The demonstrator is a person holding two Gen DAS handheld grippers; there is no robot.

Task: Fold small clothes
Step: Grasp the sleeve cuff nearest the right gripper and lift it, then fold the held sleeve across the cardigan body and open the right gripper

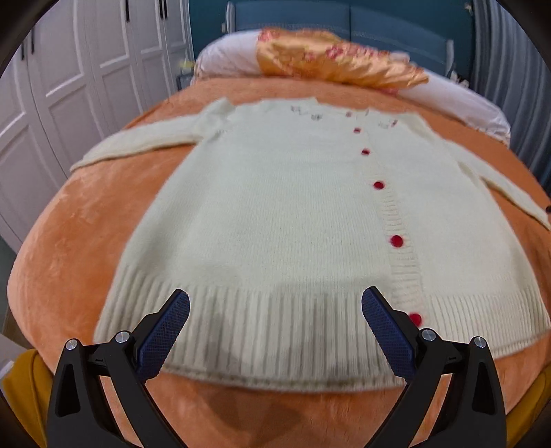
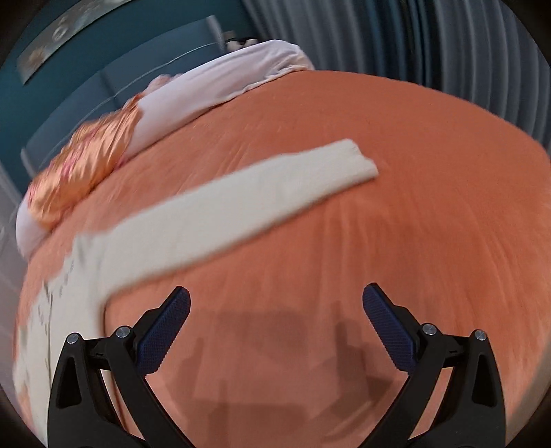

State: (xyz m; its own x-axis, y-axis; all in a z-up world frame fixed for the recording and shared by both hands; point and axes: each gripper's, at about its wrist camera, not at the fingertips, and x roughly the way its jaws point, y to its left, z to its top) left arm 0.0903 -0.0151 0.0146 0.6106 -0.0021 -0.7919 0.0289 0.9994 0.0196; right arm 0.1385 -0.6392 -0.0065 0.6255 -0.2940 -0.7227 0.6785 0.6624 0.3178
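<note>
A cream knitted cardigan (image 1: pixel 275 213) with red buttons (image 1: pixel 396 240) lies flat, face up, on the orange bedspread (image 1: pixel 86 248), both sleeves spread out. My left gripper (image 1: pixel 275 299) is open and empty, hovering above the ribbed hem (image 1: pixel 261 331). In the right wrist view the cardigan's right sleeve (image 2: pixel 241 206) stretches out across the bedspread (image 2: pixel 413 224), its cuff (image 2: pixel 354 162) at the far end. My right gripper (image 2: pixel 275 296) is open and empty above bare bedspread, just this side of the sleeve and the shoulder area (image 2: pixel 79 275).
White pillows (image 1: pixel 227 55) and a shiny orange flowered cushion (image 1: pixel 337 58) lie at the bed's head against a blue headboard (image 1: pixel 344 20). White wardrobe doors (image 1: pixel 69 86) stand to the left, grey curtains (image 2: pixel 465 51) to the right.
</note>
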